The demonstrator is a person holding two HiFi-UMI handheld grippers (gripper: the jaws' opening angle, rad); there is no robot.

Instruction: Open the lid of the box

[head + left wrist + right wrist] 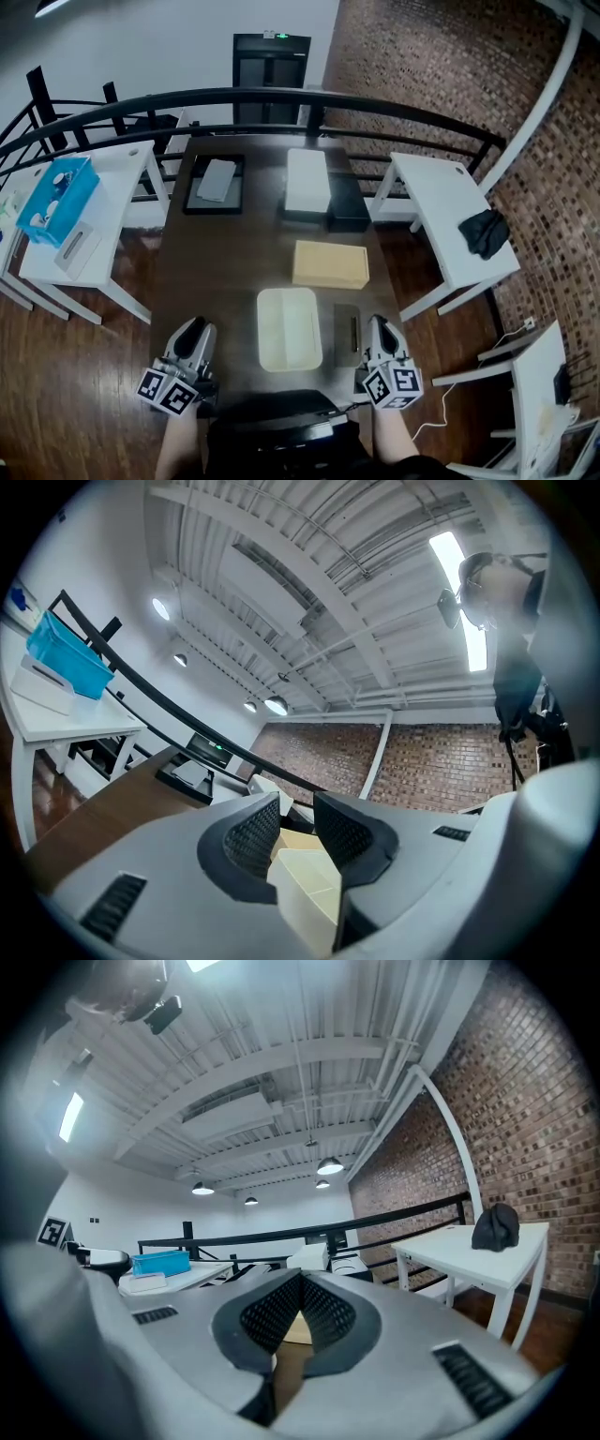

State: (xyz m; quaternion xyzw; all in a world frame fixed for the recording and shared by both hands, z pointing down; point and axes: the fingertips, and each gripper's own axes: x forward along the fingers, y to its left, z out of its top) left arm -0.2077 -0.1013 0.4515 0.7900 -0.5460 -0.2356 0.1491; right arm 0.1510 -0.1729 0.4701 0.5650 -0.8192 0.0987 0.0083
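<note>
A tan cardboard box (330, 264) lies closed in the middle of the dark table (225, 272). Nearer me sits a cream shallow container (290, 328) with a raised rim. My left gripper (192, 342) hovers at the table's front left, apart from both. Its jaws are shut with only a narrow slit, nothing between them. In the left gripper view, the left gripper (295, 808) frames the cream container (314, 892) and tan box (298, 841) beyond. My right gripper (380, 339) is at the front right, its pads shut together and empty. The right gripper (300, 1283) points towards the tan box (298, 1330).
A small grey flat piece (348, 330) lies just left of the right gripper. At the far end stand a white box (307, 180), a black box (348, 202) and a black tray (215, 184). White side tables flank both sides, with a blue bin (56, 197) and black cloth (485, 232).
</note>
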